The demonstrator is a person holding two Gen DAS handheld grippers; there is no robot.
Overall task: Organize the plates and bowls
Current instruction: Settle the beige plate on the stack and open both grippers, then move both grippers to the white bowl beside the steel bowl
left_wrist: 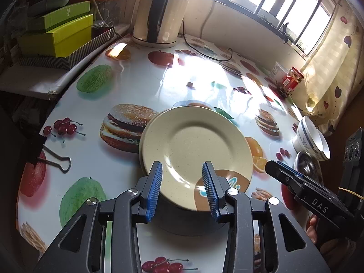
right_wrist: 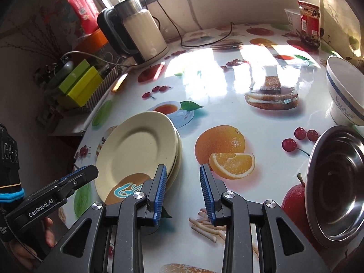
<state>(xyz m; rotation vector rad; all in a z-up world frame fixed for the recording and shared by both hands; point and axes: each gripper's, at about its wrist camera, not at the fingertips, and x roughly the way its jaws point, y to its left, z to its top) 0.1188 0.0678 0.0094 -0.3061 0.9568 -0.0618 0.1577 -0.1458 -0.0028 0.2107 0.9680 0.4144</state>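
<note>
While both tools sit low over the glossy, fruit-and-burger printed tablecloth (left_wrist: 141, 84), the count of crockery is plain: two cream plates, two white bowls, one steel bowl. The cream plates (left_wrist: 195, 150) are round, speckled and matte, stacked with the top one shifted slightly off the lower, whose rim shows at the 9 o'clock edge; a brown and blue logo marks the top plate at about 5 o'clock. In the left view the stack lies at the picture's centre, directly ahead of the left gripper (left_wrist: 183, 188), whose ribbed blue pads stand spread apart on either side of the plate's near rim, gripping nothing.

The right gripper (right_wrist: 183, 195) likewise has its jaws spread, with only the tablecloth between them; its left pad sits just beside the stack's right edge, the plates at 10 o'clock from it. The steel bowl (right_wrist: 336, 207), shiny with concentric rings inside, is at 3 o'clock in the right view. The white bowls (left_wrist: 312, 138), glazed, blue-banded and nested together tilted, lie just beyond it at 2 o'clock.

Farther off stand one cream kettle (left_wrist: 159, 16) with a steel top at 12 o'clock, two green boxes (left_wrist: 61, 29) at 10 o'clock, and one red-labelled jar (right_wrist: 308, 22).
</note>
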